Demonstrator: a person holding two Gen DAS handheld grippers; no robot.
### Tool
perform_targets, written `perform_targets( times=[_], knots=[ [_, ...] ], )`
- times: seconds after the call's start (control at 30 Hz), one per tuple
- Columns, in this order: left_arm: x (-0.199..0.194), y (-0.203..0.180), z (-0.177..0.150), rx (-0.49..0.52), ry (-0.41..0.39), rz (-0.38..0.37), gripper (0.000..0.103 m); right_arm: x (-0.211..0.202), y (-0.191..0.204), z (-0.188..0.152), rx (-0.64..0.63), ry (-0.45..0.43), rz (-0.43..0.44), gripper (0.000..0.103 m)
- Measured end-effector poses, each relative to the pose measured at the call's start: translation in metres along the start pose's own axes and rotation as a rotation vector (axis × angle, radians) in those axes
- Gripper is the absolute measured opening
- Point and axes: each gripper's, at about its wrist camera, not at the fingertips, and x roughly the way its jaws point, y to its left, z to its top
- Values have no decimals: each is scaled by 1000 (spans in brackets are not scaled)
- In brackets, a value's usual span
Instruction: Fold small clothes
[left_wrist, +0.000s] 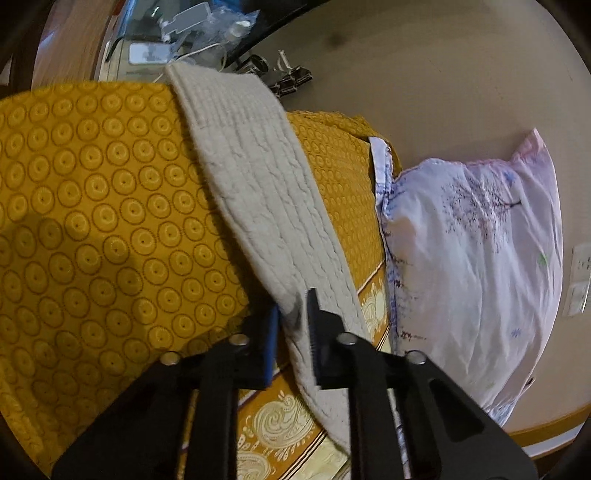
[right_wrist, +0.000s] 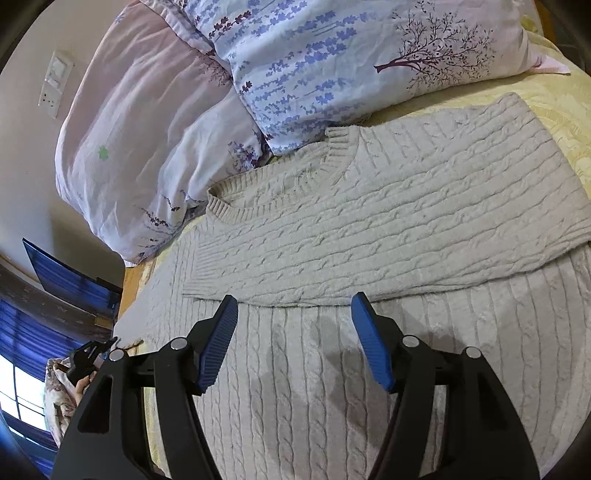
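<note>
Two grippers work one cream cable-knit sweater (right_wrist: 388, 206) spread on a bed. In the right wrist view the right gripper (right_wrist: 293, 341) hovers over the sweater's body with its blue-padded fingers (right_wrist: 371, 343) spread wide apart and nothing between them. A sleeve (right_wrist: 369, 236) lies folded across the chest from 9 o'clock toward 3 o'clock, its lower edge just beyond the fingertips. The ribbed neckline sits at about 11 o'clock, touching two floral pillows (right_wrist: 314, 66) stacked toward 12 o'clock.

In the left wrist view the left gripper (left_wrist: 293, 332) is clamped on another sleeve (left_wrist: 258, 192), its fingers close together with the knit pinched between them. That sleeve stretches from the jaws toward 11 o'clock, draped over a mustard bedspread (left_wrist: 92, 206) printed with circles. A white floral pillow (left_wrist: 472, 266) stands at 3 o'clock against a beige wall (left_wrist: 424, 74).
</note>
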Motion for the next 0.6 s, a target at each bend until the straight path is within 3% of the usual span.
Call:
perform_targets(
  times=[0.17, 0.33, 0.43, 0.6],
  knots=[
    [-3, -8, -4, 21, -26, -45, 7, -4, -2, 1, -8, -13, 5, 66],
    [-15, -59, -25, 119, -11, -180, 7, -13, -14, 5, 16, -41, 0, 67],
    [-18, -104, -54, 193, 35, -288, 7, -19, -20, 5, 28, -55, 2, 67],
    [-3, -175, -133, 343, 174, -433, 7, -26, -29, 2, 38, -67, 0, 67]
  ],
)
